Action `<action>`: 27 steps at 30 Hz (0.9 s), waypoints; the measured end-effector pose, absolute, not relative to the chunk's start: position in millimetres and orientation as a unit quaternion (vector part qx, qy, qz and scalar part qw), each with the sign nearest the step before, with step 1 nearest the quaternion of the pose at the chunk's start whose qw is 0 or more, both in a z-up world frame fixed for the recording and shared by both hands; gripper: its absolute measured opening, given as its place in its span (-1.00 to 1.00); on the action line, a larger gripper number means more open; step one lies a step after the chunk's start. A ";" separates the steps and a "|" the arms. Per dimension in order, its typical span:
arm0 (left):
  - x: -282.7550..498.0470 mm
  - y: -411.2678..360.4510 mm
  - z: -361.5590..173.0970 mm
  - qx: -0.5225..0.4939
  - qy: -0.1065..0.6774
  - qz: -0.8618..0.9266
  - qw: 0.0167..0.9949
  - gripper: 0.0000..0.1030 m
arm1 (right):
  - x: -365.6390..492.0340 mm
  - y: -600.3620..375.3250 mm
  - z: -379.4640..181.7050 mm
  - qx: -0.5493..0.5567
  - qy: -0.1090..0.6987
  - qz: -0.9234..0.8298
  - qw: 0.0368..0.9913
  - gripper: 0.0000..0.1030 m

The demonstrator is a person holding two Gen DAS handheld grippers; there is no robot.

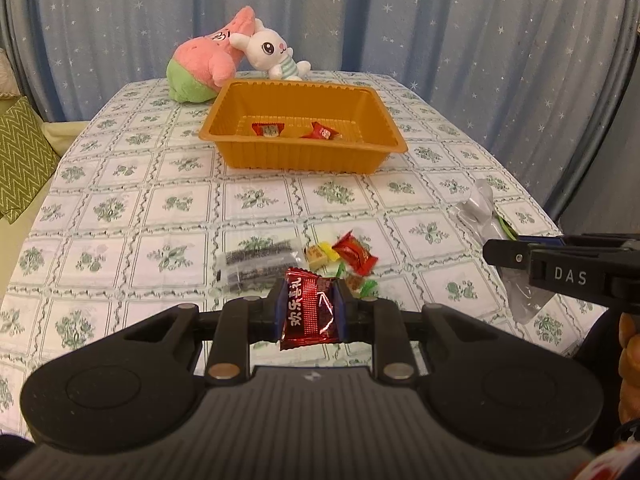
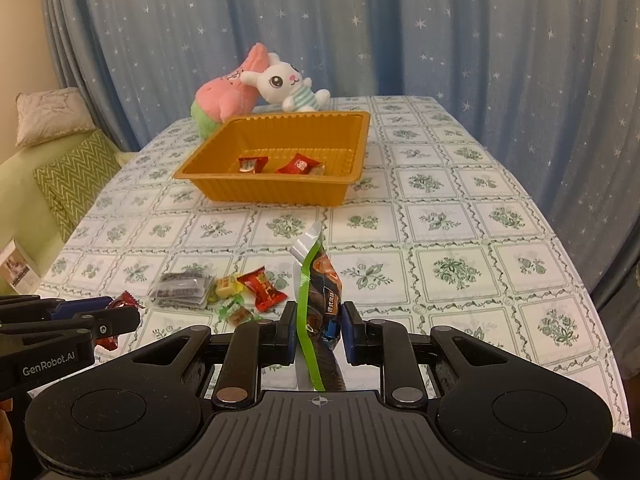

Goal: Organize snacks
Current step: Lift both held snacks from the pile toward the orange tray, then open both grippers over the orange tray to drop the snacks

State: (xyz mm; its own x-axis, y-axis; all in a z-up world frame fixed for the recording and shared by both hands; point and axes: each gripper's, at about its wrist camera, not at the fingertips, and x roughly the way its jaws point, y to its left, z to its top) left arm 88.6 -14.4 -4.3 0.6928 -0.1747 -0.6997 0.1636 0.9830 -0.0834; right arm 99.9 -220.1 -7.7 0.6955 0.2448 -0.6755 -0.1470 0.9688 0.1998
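Observation:
My left gripper (image 1: 308, 308) is shut on a dark red candy packet (image 1: 309, 312), held above the near part of the table. My right gripper (image 2: 316, 326) is shut on a green-edged snack pouch (image 2: 318, 280), held upright. An orange tray (image 1: 240, 120) stands farther back with two red wrapped candies (image 1: 322, 131) in it; it also shows in the right wrist view (image 2: 224, 168). Loose snacks lie on the cloth between: a red candy (image 1: 354, 256), a yellow candy (image 1: 320, 254) and a dark clear-wrapped packet (image 1: 256, 266). The right gripper appears at the right edge of the left wrist view (image 1: 560, 272).
A pink plush (image 1: 204, 68) and a white bunny plush (image 1: 272, 52) sit behind the tray. A floral tablecloth (image 1: 120, 200) covers the table. A green zigzag cushion (image 1: 20, 160) lies off the left edge. Blue star curtains hang behind.

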 end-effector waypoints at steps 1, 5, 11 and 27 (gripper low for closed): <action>92.0 -14.1 -2.3 -0.006 0.379 -0.092 0.921 -0.58 | 102.8 -219.9 -6.4 0.066 0.374 0.106 0.919 -0.56; 111.1 -13.8 8.6 -0.004 0.366 -0.092 0.926 -0.58 | 119.7 -219.0 -0.2 0.068 0.367 0.110 0.921 -0.56; 155.1 -14.6 26.2 0.006 0.346 -0.093 0.933 -0.58 | 160.8 -217.2 8.4 0.074 0.359 0.115 0.923 -0.56; 285.3 -11.3 31.5 -0.017 0.338 -0.110 0.935 -0.58 | 288.8 -210.2 17.0 0.083 0.351 0.118 0.925 -0.56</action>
